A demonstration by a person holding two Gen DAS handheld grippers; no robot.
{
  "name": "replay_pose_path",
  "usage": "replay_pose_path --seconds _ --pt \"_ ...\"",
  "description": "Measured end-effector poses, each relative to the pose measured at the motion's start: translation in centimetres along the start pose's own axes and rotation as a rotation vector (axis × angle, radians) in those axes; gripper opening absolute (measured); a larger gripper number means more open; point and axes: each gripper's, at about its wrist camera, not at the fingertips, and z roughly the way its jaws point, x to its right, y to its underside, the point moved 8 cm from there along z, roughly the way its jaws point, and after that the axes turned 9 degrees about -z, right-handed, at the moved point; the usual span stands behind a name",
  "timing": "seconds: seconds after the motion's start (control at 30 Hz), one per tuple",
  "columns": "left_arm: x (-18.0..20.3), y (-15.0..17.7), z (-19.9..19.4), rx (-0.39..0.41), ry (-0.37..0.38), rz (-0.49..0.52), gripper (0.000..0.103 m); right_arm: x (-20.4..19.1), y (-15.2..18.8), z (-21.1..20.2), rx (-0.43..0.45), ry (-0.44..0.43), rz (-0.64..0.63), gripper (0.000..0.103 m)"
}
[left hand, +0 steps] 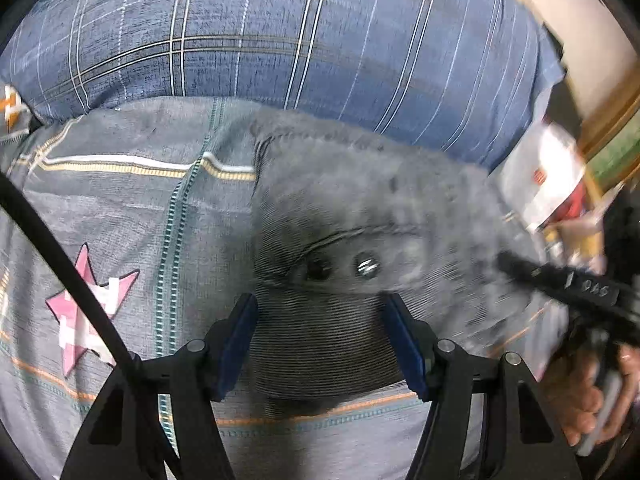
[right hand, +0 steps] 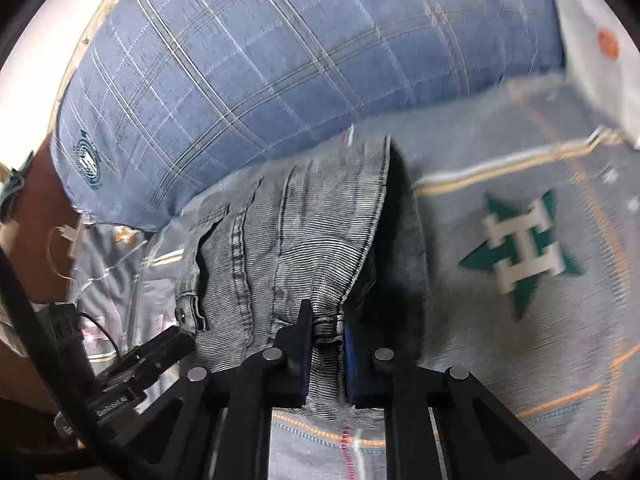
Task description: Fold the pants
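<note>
- Grey patterned bedding covers the bed (left hand: 120, 208), with a pink star print on one side and a green star with an "H" (right hand: 524, 248) on the other; a blue plaid pillow (left hand: 280, 32) lies along the far edge.
- The pants (left hand: 360, 208), grey corduroy with two metal snaps near the waist, lie bunched on the bed just in front of the pillow.
- The left gripper (left hand: 322, 344) has its jaws spread, with pants fabric lying between them; nothing is pinched there.
- The right gripper (right hand: 326, 344) is pressed together on a bunched edge of the pants, at what looks like a belt loop or waistband seam.
- In the right wrist view the garment looks roughly doubled lengthwise, one layer over a darker one.
- Judging by this, folding is partway: the cloth is still rumpled, and smoothing plus at least one crosswise fold likely remain.
</note>
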Motion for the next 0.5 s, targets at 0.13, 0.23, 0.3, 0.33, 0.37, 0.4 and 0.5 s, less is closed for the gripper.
replay_pose_path --seconds 0.13,0.23,0.3,0.33,0.37,0.4,0.5 --pt "-0.9 0.5 0.6 -0.037 0.001 -0.025 0.066 1.4 2.3 4.4 -0.167 0.015 0.034 0.022" --pt "-0.8 -0.1 -0.2 -0.028 0.033 -0.036 0.066 1.6 1.1 2.0 -0.099 -0.039 0.054 0.064" --pt "-0.7 -0.9 -0.7 -0.020 0.054 -0.047 0.068 2.3 0.4 0.3 -0.032 -0.080 0.074 0.096" --pt "-0.7 -1.5 -0.8 -0.021 0.053 -0.059 0.070 2.8 0.0 -0.5 0.013 -0.104 0.097 0.096" --pt "-0.8 -2.0 -0.6 -0.027 0.056 -0.078 0.072 3.5 -0.2 -0.9 0.023 -0.127 0.128 0.096" --pt "-0.7 -2.4 -0.4 -0.035 0.067 -0.091 0.074 3.6 0.0 -0.8 0.021 -0.147 0.157 0.096" --pt "-0.9 -3.3 2.2 -0.119 0.098 -0.133 0.075 5.7 1.1 0.0 -0.010 -0.231 0.277 0.092"
